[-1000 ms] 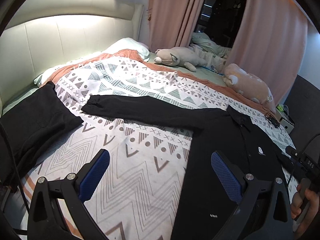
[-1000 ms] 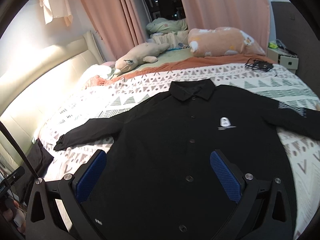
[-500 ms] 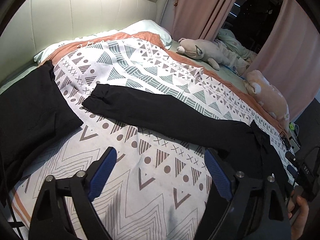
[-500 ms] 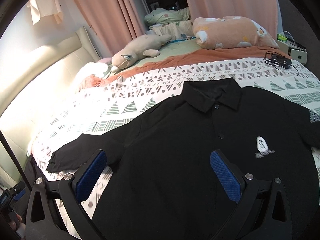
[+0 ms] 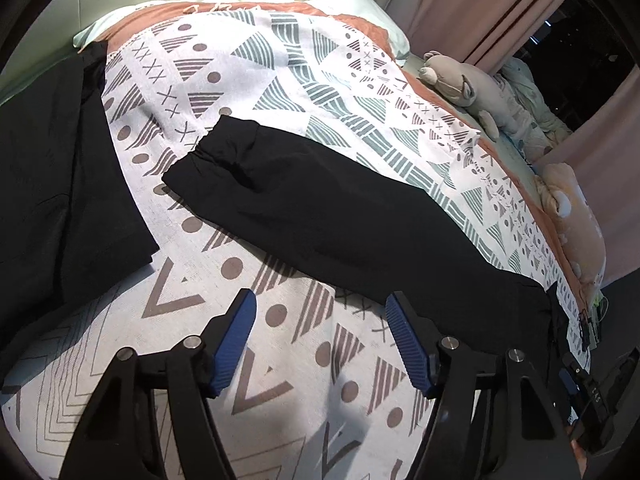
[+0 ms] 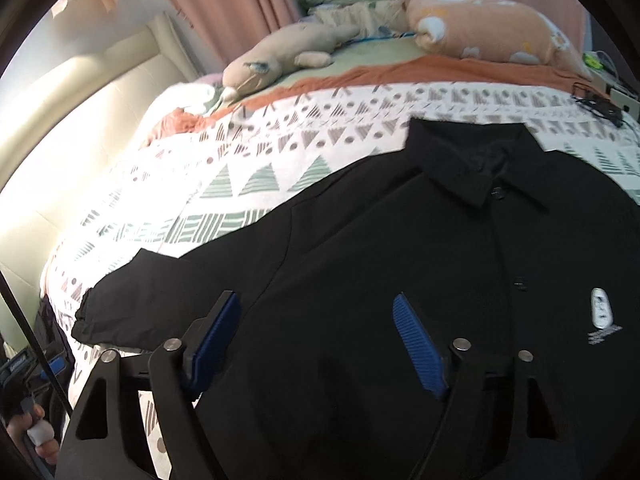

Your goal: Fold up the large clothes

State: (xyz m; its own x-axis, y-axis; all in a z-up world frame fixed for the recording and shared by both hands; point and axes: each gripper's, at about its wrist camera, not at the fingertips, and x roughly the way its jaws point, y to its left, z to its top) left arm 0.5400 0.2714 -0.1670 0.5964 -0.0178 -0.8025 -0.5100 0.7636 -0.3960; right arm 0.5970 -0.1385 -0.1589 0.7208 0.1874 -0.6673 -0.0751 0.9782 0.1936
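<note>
The black shirt (image 6: 400,272) is lying face up and spread flat on the patterned bedspread (image 5: 280,60) of the bed, buttoned, with its collar (image 6: 472,160) toward the stuffed toys (image 6: 288,52) at the far side and one long sleeve (image 5: 320,208) stretched straight out to the side, its cuff (image 5: 208,160) pointing at another dark garment (image 5: 52,168) that is sitting near the headboard, apparently already folded, though I cannot be sure of that. Nothing on the shirt itself is looking folded yet: no sleeve is lying across the chest and no hem is turned up, so I judge the folding of this piece as only starting. The left tool (image 5: 320,344) is hanging over bare bedspread just beside the sleeve's near edge, its blue pads having just been closing but with a clear gap and nothing between them. The right tool (image 6: 320,340) is hovering over the shirt's body near the shoulder on that same side, its pads likewise having just been narrowing, parted and pinching no cloth that I can see. What is left, as I read it, is nearly everything: bringing the sleeves in, folding the sides and doubling the body.
</note>
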